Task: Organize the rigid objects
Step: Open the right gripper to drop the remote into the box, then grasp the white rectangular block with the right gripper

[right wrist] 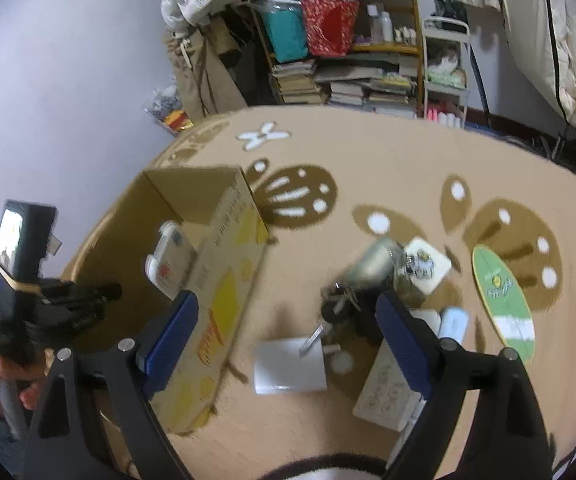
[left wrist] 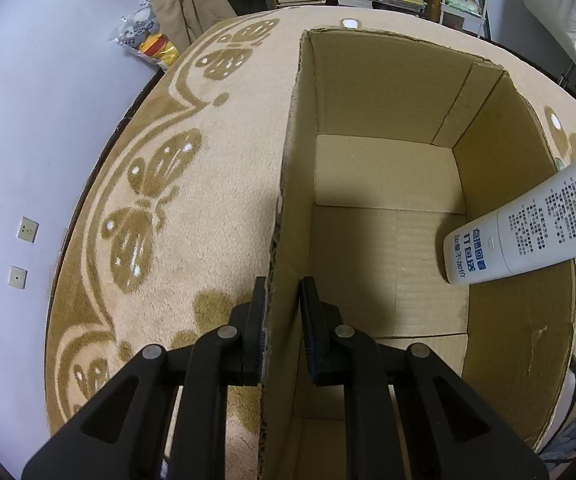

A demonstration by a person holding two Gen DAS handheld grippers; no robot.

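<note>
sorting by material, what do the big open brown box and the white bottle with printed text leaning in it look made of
Big open brown box: corrugated cardboard, matte; fluting shows along its ragged cut rim and ribbing on the floor flaps.

White bottle with printed text: probably plastic, smooth with a slight sheen and rounded moulded edges; cannot confirm.

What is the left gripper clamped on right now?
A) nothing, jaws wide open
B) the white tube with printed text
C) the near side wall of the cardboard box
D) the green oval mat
C. In the left wrist view the left gripper has one finger on each side of the upright wall of the cardboard box, jaws closed on its edge; the white tube leans separately against the far inner wall.
</note>
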